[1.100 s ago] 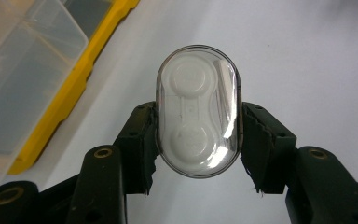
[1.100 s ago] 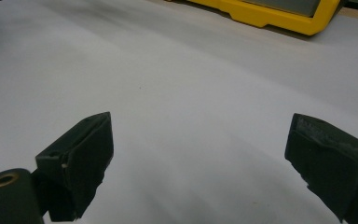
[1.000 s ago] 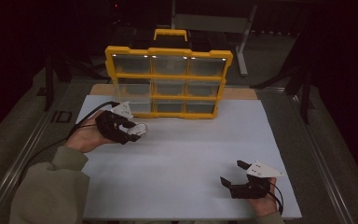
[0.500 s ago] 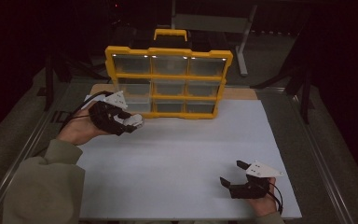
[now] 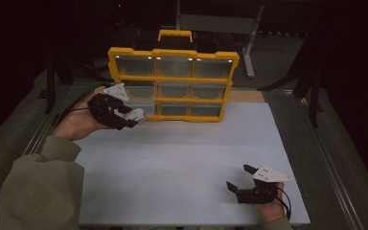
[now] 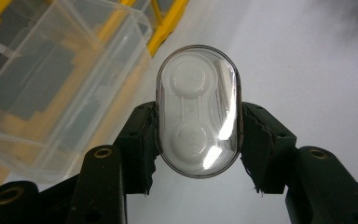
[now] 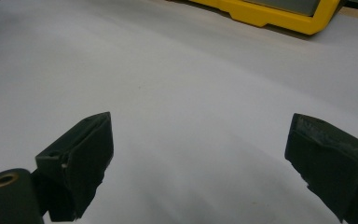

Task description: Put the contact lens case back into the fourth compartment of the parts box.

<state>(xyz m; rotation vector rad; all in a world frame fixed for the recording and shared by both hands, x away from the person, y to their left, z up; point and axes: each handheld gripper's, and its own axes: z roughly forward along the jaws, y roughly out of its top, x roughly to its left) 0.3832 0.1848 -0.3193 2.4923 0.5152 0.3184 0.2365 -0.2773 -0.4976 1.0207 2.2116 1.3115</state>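
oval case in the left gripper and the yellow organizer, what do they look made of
Oval case: looks like clear glossy plastic, with glints on the lid and a white moulded insert showing through. Organizer: seemingly hard plastic, an opaque yellow frame around see-through drawers.

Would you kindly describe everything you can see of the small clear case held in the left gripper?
The case is a small oval capsule of clear, glossy plastic with a white insert showing two round wells joined by a narrow bridge. It looks closed and undamaged. The left gripper clamps it across its lower half, one black pad on each long side, its rounded end pointing away from the gripper. It hangs above the white table, beside the yellow organizer's clear drawers.
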